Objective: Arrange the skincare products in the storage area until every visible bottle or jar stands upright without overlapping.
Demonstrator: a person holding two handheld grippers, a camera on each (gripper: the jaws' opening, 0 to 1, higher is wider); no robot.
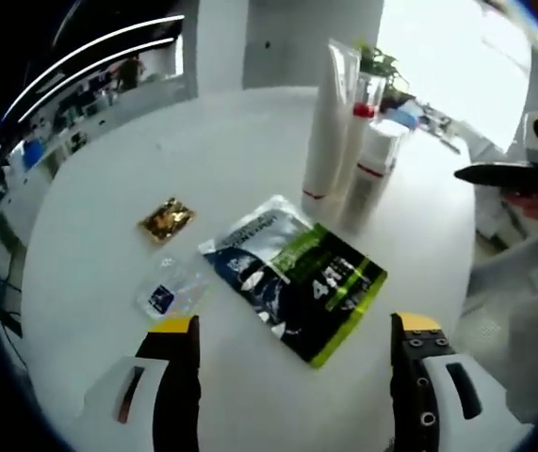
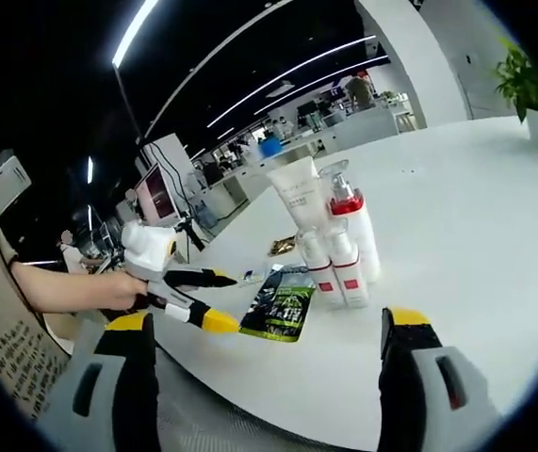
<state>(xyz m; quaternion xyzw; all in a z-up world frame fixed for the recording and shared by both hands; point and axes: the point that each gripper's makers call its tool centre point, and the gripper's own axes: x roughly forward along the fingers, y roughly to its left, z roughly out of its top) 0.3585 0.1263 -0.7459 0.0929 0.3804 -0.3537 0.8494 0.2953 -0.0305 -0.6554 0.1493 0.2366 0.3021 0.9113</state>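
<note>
On the round white table (image 1: 203,151), the skincare products stood bunched together: a tall white tube (image 1: 328,118) upright on its cap, a clear bottle with a red collar (image 1: 363,113) and a shorter white bottle with a red band (image 1: 370,174). In the left gripper view these overlapped one another, so how many stood in the cluster could not be told there; the right gripper view showed the tube (image 2: 297,193), the red-collared bottle (image 2: 349,221) and two small white bottles with red bands (image 2: 336,268) touching at the front. Print on every label was too small to read.

A dark and green sachet (image 1: 292,278) lay flat just beside the cluster, with a small gold packet (image 1: 166,220) and a clear packet with a blue patch (image 1: 167,294) nearby, their contents unclear.

The left gripper (image 1: 292,353) hung above the table near the sachet, jaws spread wide and grasping nothing. The right gripper (image 2: 269,353) was likewise released, jaws far apart, well short of the bottles. A hand (image 2: 108,287) held the left gripper (image 2: 214,299), its yellow tip beside the sachet (image 2: 283,306); contact could not be told.
</note>
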